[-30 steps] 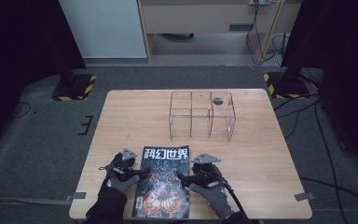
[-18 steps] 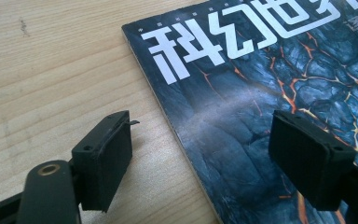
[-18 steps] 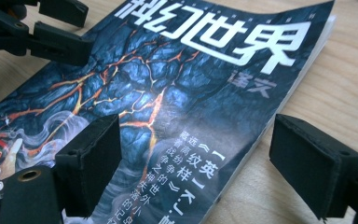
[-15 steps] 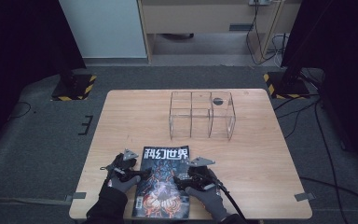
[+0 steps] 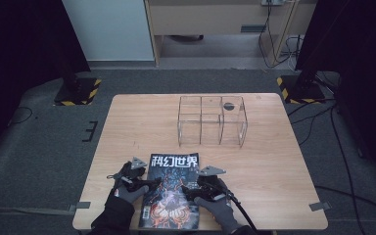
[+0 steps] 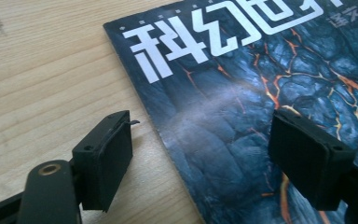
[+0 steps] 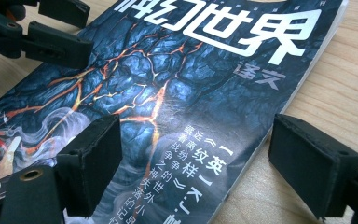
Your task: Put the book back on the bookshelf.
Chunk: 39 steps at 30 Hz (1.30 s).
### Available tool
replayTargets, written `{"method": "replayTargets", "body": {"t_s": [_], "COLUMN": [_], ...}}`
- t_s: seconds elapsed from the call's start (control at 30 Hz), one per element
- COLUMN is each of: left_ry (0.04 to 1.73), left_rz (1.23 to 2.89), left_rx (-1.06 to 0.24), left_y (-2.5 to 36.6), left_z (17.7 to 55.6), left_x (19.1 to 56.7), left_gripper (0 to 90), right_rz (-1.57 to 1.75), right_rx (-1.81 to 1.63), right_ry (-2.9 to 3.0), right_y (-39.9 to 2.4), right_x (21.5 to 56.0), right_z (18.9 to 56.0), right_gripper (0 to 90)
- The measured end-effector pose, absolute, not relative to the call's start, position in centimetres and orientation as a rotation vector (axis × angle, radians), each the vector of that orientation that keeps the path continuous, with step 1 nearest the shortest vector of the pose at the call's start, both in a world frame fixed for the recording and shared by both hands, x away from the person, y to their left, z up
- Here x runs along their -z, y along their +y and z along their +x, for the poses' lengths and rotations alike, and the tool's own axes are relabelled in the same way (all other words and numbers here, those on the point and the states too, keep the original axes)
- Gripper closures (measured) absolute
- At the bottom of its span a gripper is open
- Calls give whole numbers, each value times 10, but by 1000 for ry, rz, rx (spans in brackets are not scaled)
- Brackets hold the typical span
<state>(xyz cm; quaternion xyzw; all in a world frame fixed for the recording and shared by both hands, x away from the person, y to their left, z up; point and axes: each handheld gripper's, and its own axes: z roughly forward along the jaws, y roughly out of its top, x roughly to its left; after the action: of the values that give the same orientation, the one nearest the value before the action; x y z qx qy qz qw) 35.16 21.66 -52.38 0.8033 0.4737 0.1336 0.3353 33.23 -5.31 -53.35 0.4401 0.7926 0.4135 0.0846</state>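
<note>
On the magazine (image 5: pixel 172 193) cover you can read the large white title 科幻世界 across the top. In your right gripper view, smaller white characters 译文 sit under the title's right end, and lower down a vertical column of small print includes 英.

A lab or studio set up for recording. A wooden table (image 5: pixel 274 161) stands alone on grey carpet (image 5: pixel 44 147), flanked by black curtains (image 5: pixel 14 44) and stand bases marked with yellow-and-black hazard tape (image 5: pixel 78 92). Cables (image 5: pixel 333 127) trail across the floor, and a white panel (image 5: pixel 107 29) and a wooden cabinet (image 5: pixel 210 14) stand behind.
</note>
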Motion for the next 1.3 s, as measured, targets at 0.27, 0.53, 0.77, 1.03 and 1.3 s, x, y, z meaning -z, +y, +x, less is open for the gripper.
{"method": "replayTargets", "body": {"t_s": [0.27,0.53,0.77,1.03,1.3], "left_ry": [1219,1206,1206,1224,1231], "left_rz": [2098,2100,2093,2080,2073], "left_rx": [-337,-330,-337,-347,-347], "left_y": [214,209,208,207,206], "left_z": [351,349,348,347,346], "left_x": [524,525,525,526,526], "left_gripper": [207,204,190,185,184], "right_rz": [1350,1360,1397,1474,1493], "right_rx": [-1282,-1295,-1331,-1404,-1464], "right_ry": [2332,2324,2308,2268,2244], "right_y": [-54,-54,-56,-62,-64], "right_x": [535,536,536,537,532], "right_z": [331,331,332,333,333], "right_gripper": [174,174,176,213,222]}}
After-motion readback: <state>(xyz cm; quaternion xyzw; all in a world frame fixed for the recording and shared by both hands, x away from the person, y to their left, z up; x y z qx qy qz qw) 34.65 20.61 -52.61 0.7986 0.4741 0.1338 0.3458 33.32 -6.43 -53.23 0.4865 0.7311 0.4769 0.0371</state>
